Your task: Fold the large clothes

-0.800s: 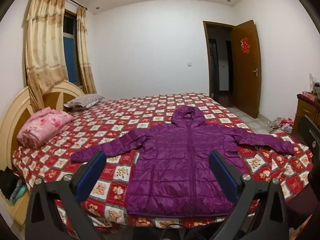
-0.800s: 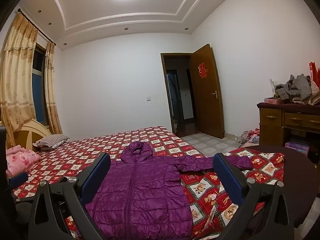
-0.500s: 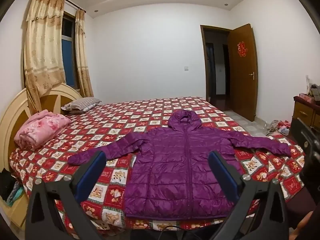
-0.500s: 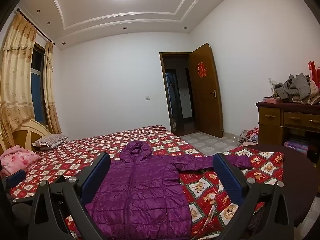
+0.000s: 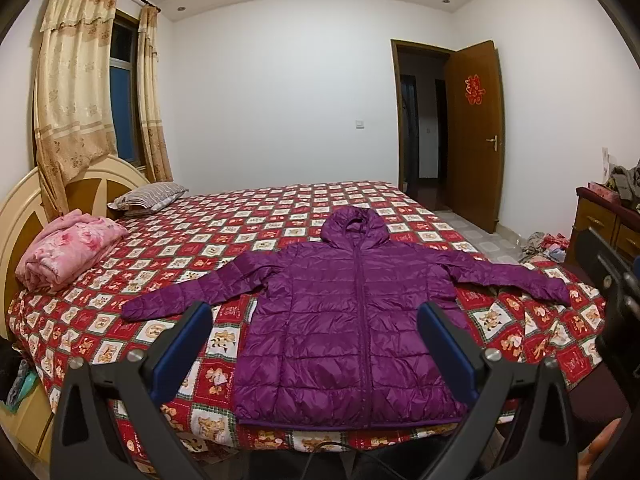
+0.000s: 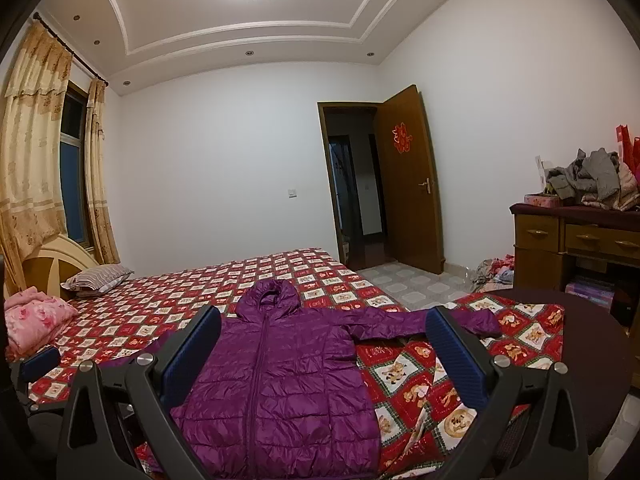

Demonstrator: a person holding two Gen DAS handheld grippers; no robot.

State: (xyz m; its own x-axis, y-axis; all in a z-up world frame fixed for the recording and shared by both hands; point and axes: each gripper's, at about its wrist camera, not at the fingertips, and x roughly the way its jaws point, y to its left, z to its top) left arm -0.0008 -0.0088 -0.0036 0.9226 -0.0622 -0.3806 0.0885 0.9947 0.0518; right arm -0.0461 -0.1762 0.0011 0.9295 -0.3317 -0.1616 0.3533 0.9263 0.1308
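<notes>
A purple hooded puffer jacket [image 5: 352, 320] lies flat and zipped on the red patterned bedspread [image 5: 248, 224], sleeves spread to both sides, hood toward the far wall. It also shows in the right wrist view [image 6: 280, 380]. My left gripper [image 5: 314, 336] is open and empty, held above the bed's near edge in front of the jacket's hem. My right gripper [image 6: 324, 344] is open and empty, near the jacket's right side. The right sleeve [image 6: 420, 320] reaches toward the bed's right corner.
A folded pink blanket [image 5: 68, 252] and a striped pillow [image 5: 148, 196] lie by the headboard at left. A wooden dresser [image 6: 576, 244] piled with clothes stands at right. A dark round seat [image 6: 592, 360] is beside the bed corner. The door [image 6: 408, 196] stands open.
Both grippers have tilted slightly upward and drawn back a little, so the jacket sits lower in both views. The jacket has not moved. Both grippers stay open.
</notes>
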